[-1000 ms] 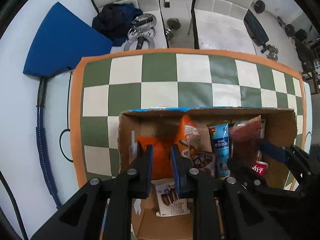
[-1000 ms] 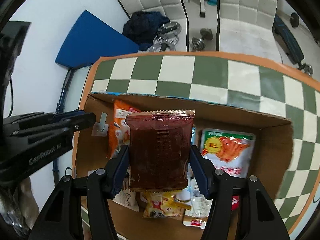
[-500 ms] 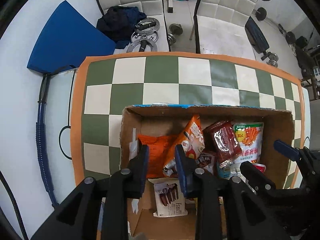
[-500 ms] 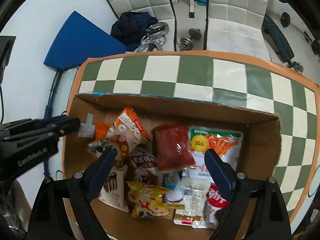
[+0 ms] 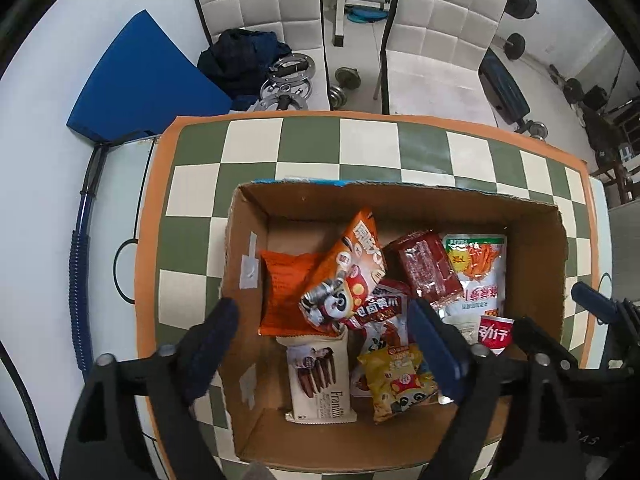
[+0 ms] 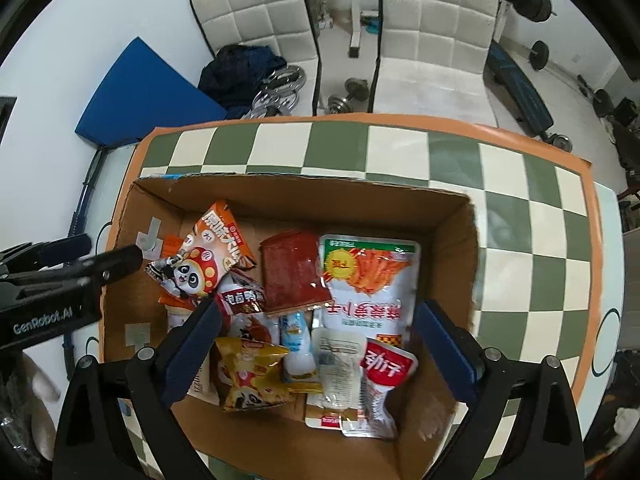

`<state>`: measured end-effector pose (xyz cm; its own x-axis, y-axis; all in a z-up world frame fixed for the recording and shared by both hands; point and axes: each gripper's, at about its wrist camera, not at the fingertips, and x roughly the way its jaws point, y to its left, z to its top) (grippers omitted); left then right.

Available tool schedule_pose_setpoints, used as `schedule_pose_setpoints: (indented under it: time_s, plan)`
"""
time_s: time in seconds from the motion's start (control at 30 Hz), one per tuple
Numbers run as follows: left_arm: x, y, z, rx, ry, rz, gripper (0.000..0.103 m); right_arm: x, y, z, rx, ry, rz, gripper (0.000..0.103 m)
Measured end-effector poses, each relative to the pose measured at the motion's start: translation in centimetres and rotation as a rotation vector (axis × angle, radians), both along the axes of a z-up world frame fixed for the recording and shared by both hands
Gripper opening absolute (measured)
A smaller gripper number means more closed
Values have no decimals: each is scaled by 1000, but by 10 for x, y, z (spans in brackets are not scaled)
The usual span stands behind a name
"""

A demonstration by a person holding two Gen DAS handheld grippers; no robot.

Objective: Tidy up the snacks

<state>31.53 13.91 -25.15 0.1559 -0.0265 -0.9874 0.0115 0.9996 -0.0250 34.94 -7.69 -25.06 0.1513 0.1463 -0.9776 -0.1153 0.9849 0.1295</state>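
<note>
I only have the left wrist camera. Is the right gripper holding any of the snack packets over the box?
Observer: No. The right gripper hangs above the cardboard box with its jaws opening wide and no packet between the pads.
Operator: What lies just right of the yellow bag? My view is blocked there.
Observer: A small pale blue and white packet, lying between the yellow bag and a clear white packet.
Operator: I see only the top of the red and white pouch. Where does the rest go?
Observer: The red and white pouch lies flat on the box floor and runs toward the box's near wall.
</note>
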Motion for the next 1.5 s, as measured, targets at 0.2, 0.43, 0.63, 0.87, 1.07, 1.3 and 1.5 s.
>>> schedule_pose_setpoints:
  time_s: [0.2,0.43,0.63,0.87,1.07,1.3,1.5]
  plan:
    - [-11,-3,3,-18,-13,10,89,-12,-11,2,-16,-7,-27,102]
    - [-31,-4,27,-16,-87,34,89,-26,-21,10,-6,-14,-49,102]
    - [-70,-10,77,4,-232,35,89,-53,-30,50,16,-94,-60,102]
    - [-125,-9,129,-1,-347,63,89,-104,-36,115,36,-213,-58,102]
    - [-166,-5,162,-17,-398,77,89,-151,-46,158,62,-272,-74,102]
    - [-206,-5,183,-18,-418,66,89,-195,-52,201,61,-325,-71,102]
    - [-231,-11,195,-30,-425,57,89,-225,-54,229,70,-348,-57,102]
